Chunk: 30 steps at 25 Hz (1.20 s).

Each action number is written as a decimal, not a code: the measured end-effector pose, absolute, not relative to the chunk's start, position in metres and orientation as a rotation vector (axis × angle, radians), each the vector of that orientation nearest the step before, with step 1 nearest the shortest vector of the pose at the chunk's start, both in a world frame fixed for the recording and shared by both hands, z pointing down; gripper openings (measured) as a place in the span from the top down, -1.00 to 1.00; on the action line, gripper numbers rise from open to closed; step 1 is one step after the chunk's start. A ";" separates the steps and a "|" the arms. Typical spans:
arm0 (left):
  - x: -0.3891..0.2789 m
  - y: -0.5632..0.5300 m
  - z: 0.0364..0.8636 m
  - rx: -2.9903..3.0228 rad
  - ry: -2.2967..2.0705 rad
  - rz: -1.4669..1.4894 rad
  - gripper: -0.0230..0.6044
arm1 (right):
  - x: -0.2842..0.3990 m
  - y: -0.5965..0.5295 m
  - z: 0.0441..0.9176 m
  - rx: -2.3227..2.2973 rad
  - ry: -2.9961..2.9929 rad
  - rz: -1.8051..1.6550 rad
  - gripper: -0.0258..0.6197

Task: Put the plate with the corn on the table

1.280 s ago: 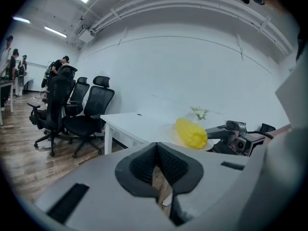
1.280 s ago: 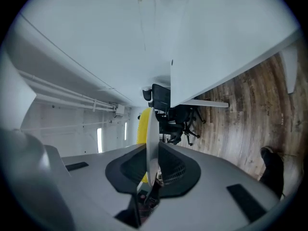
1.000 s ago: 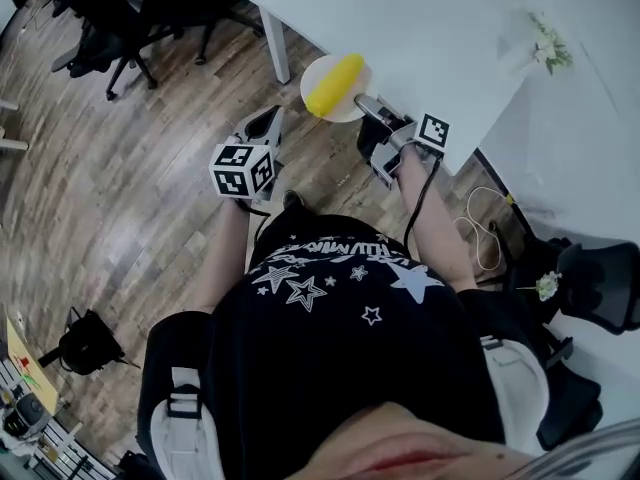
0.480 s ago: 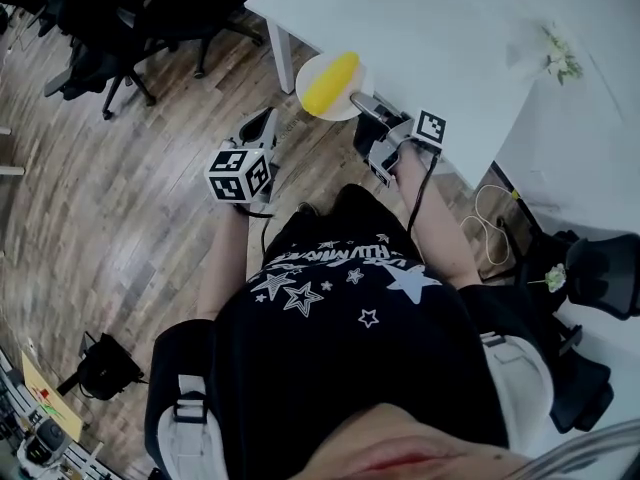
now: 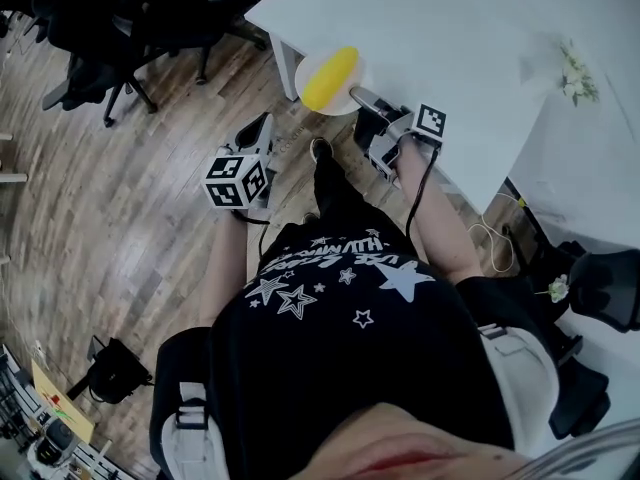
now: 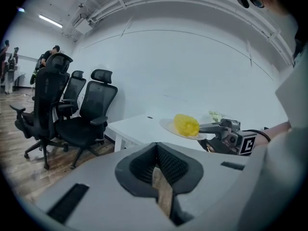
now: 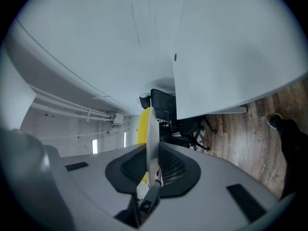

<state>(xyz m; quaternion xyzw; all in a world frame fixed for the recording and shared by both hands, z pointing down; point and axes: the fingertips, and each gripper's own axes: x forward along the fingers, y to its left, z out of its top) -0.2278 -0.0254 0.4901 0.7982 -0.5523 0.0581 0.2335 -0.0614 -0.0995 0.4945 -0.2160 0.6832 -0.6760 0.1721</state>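
Note:
A pale plate [image 5: 309,76] carrying a yellow corn cob [image 5: 331,78] hangs at the near corner of the white table [image 5: 450,38]. My right gripper [image 5: 362,100] is shut on the plate's rim; in the right gripper view the plate [image 7: 151,134] stands edge-on between the pads with the corn [image 7: 142,125] behind it. My left gripper [image 5: 262,128] hangs over the wooden floor, left of the plate, jaws shut with nothing in them. From the left gripper view the plate [image 6: 169,127] and corn [image 6: 186,124] show over the table, held by the right gripper [image 6: 206,127].
Black office chairs [image 5: 110,28] stand on the wooden floor [image 5: 90,198] to the left, also as chairs [image 6: 79,117] in the left gripper view. A small flower sprig [image 5: 577,76] lies far right on the table. Cables [image 5: 488,233] trail on the floor.
The plate with corn has moved a little further over the table corner, carried by the right gripper. The person's foot has stepped forward. The left gripper stays low.

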 end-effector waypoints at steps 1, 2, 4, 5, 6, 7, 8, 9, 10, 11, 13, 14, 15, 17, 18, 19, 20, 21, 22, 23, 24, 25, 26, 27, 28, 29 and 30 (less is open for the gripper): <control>-0.231 -0.035 0.490 2.188 -1.523 0.160 0.91 | -0.064 -0.110 0.496 -0.609 1.946 -1.917 0.79; -0.235 -0.046 0.491 2.186 -1.527 0.162 0.91 | -0.068 -0.122 0.496 -0.603 1.952 -1.915 0.79; -0.239 -0.069 0.491 2.189 -1.525 0.173 0.91 | -0.074 -0.145 0.497 -0.591 1.967 -1.911 0.79; -0.241 -0.081 0.491 2.193 -1.522 0.180 0.91 | -0.077 -0.157 0.497 -0.584 1.976 -1.908 0.79; -0.241 -0.095 0.491 2.198 -1.518 0.186 0.91 | -0.080 -0.170 0.496 -0.576 1.984 -1.904 0.79; -0.242 -0.108 0.491 2.202 -1.515 0.192 0.91 | -0.082 -0.183 0.496 -0.567 1.989 -1.901 0.79; -0.242 -0.122 0.491 2.205 -1.513 0.196 0.91 | -0.084 -0.196 0.496 -0.558 1.992 -1.901 0.79; -0.242 -0.135 0.491 2.206 -1.511 0.197 0.91 | -0.085 -0.208 0.496 -0.552 1.995 -1.901 0.79; -0.241 -0.148 0.490 2.208 -1.509 0.198 0.91 | -0.085 -0.220 0.497 -0.550 1.998 -1.902 0.79; -0.240 -0.161 0.490 2.209 -1.507 0.200 0.91 | -0.085 -0.232 0.498 -0.551 2.002 -1.903 0.79; -0.242 -0.187 0.489 2.208 -1.508 0.208 0.91 | -0.085 -0.256 0.499 -0.549 1.999 -1.904 0.79; -0.243 -0.199 0.489 2.204 -1.511 0.210 0.91 | -0.085 -0.268 0.500 -0.547 1.994 -1.906 0.79; -0.245 -0.211 0.488 2.200 -1.514 0.211 0.91 | -0.085 -0.279 0.501 -0.545 1.989 -1.907 0.79; -0.248 -0.233 0.489 2.193 -1.517 0.219 0.91 | -0.083 -0.300 0.504 -0.551 1.990 -1.910 0.79; -0.248 -0.245 0.489 2.193 -1.517 0.229 0.91 | -0.082 -0.311 0.506 -0.559 1.996 -1.909 0.79; -0.248 -0.256 0.490 2.195 -1.515 0.239 0.91 | -0.080 -0.323 0.508 -0.567 2.004 -1.906 0.79; -0.247 -0.266 0.491 2.198 -1.513 0.248 0.91 | -0.078 -0.334 0.509 -0.573 2.011 -1.900 0.79; -0.246 -0.277 0.491 2.201 -1.509 0.254 0.91 | -0.076 -0.345 0.510 -0.576 2.016 -1.894 0.79; -0.244 -0.288 0.491 2.204 -1.505 0.259 0.91 | -0.074 -0.357 0.511 -0.578 2.016 -1.889 0.79; -0.241 -0.300 0.491 2.209 -1.501 0.263 0.91 | -0.071 -0.369 0.512 -0.581 2.014 -1.885 0.79; -0.238 -0.312 0.491 2.214 -1.497 0.267 0.91 | -0.068 -0.380 0.513 -0.587 2.011 -1.883 0.79; -0.235 -0.323 0.491 2.219 -1.493 0.270 0.91 | -0.065 -0.393 0.515 -0.594 2.009 -1.881 0.79; -0.232 -0.335 0.491 2.224 -1.488 0.274 0.91 | -0.063 -0.405 0.517 -0.603 2.010 -1.878 0.79; -0.229 -0.346 0.492 2.227 -1.484 0.278 0.91 | -0.061 -0.417 0.519 -0.612 2.014 -1.875 0.79; -0.226 -0.357 0.493 2.229 -1.481 0.282 0.91 | -0.059 -0.428 0.522 -0.617 2.017 -1.873 0.79; -0.224 -0.367 0.494 2.230 -1.478 0.288 0.91 | -0.058 -0.438 0.524 -0.620 2.018 -1.872 0.79; -0.222 -0.377 0.496 2.233 -1.478 0.295 0.91 | -0.057 -0.448 0.525 -0.621 2.019 -1.871 0.79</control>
